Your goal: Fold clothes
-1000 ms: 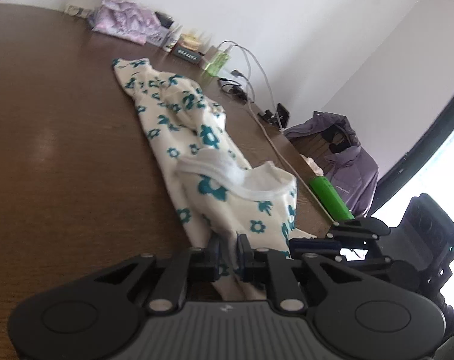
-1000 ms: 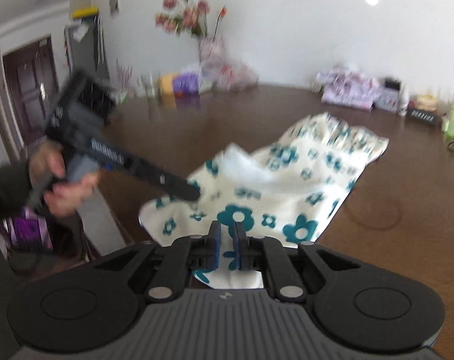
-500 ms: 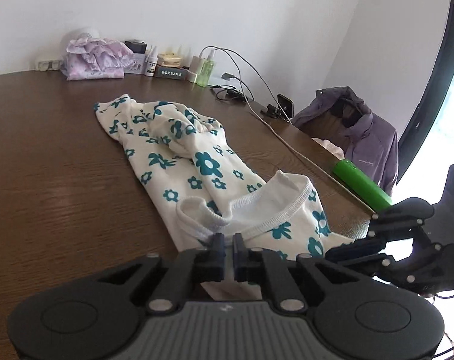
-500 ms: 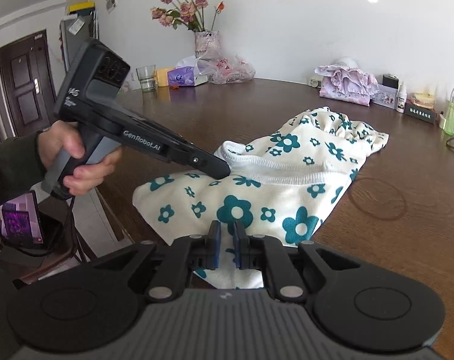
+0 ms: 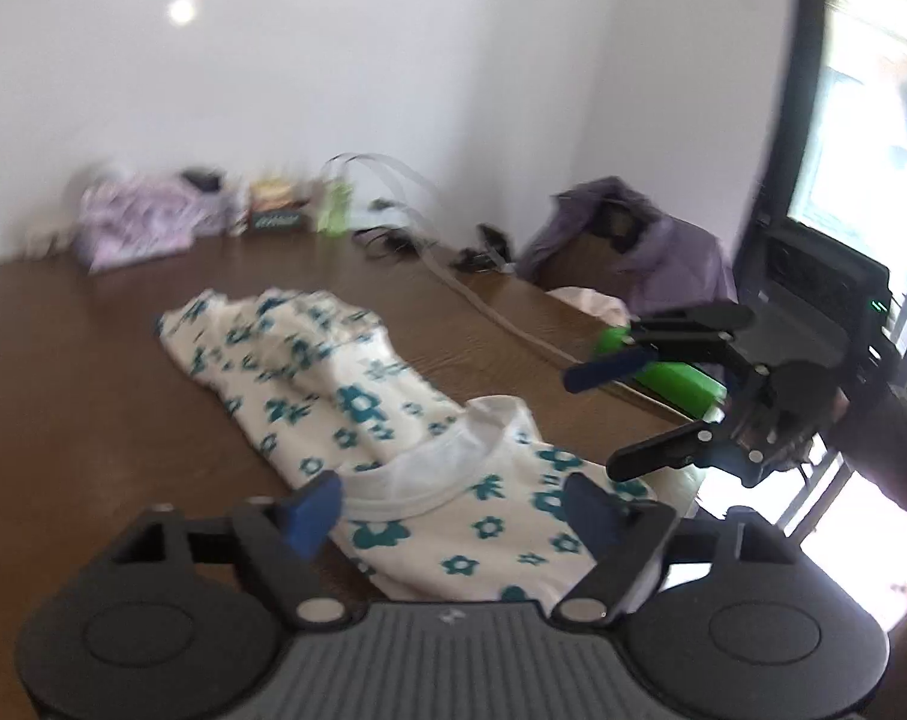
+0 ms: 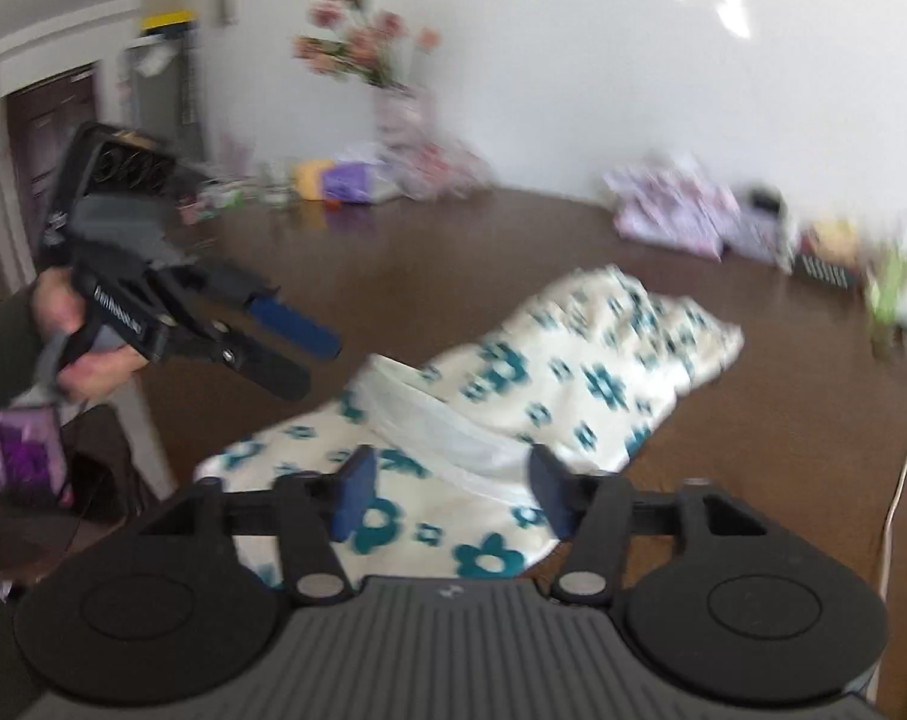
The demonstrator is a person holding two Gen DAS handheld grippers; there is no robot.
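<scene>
With both the left gripper (image 5: 453,507) and right gripper (image 6: 450,489) jaws opening, empty, the floral garment (image 5: 393,420) lying at the tabletop (image 5: 93,360) edge could slide off.

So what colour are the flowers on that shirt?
Teal flowers on cream shirt; right wrist view shows them best.

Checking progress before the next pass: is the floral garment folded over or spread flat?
Folded over. The floral garment lies as a long doubled strip on the table, its white ribbed edge on top mid-length. How many layers: cannot tell.
</scene>
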